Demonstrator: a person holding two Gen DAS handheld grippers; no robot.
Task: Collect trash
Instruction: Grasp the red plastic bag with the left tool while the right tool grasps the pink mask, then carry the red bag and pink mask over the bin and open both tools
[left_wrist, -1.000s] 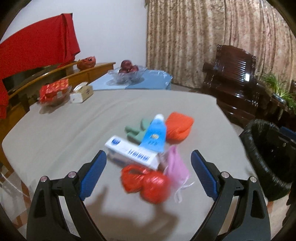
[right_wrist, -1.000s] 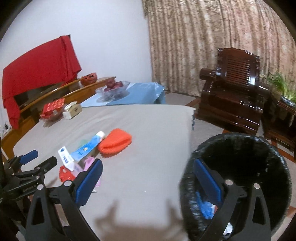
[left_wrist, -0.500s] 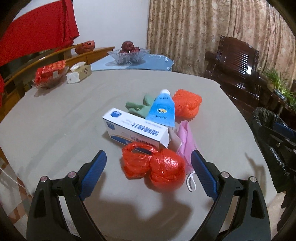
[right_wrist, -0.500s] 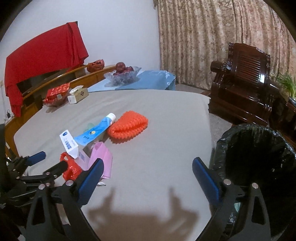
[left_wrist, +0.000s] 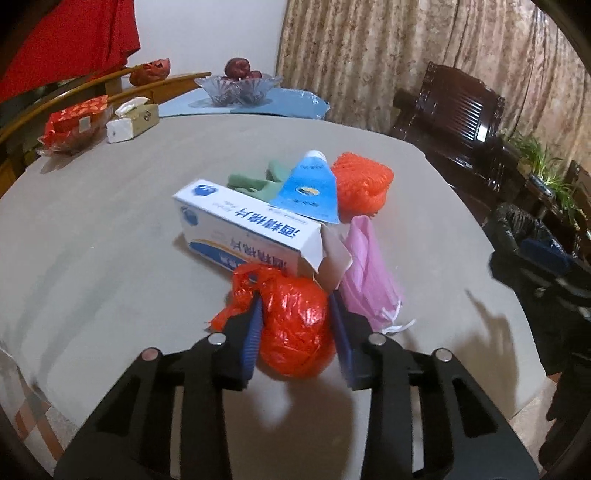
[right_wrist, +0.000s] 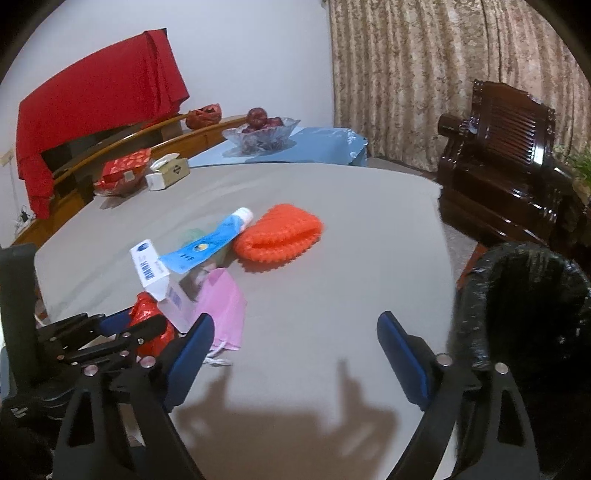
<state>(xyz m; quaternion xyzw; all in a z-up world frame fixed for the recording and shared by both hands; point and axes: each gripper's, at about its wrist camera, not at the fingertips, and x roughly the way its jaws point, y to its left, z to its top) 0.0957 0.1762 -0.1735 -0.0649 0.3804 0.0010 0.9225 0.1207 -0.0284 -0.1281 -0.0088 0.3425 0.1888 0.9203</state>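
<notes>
My left gripper (left_wrist: 295, 310) is shut on a crumpled red plastic bag (left_wrist: 295, 325) that lies on the grey table (left_wrist: 92, 229); the bag also shows in the right wrist view (right_wrist: 149, 317). Behind it lie a white and blue box (left_wrist: 240, 232), a blue tube (left_wrist: 308, 192), a green glove (left_wrist: 255, 181), an orange net (left_wrist: 360, 181) and a pink face mask (left_wrist: 367, 273). My right gripper (right_wrist: 295, 332) is open and empty above the table's near edge. A black-lined trash bin (right_wrist: 532, 310) stands to the right of the table.
A tissue box (left_wrist: 131, 123), a red packet in a dish (left_wrist: 74, 120) and a glass fruit bowl (left_wrist: 238, 83) on a blue cloth stand at the far side. A dark wooden armchair (right_wrist: 506, 158) and curtains are to the right.
My left gripper has moved forward and closed on the red plastic bag. My right gripper has swung left from the bin toward the table.
</notes>
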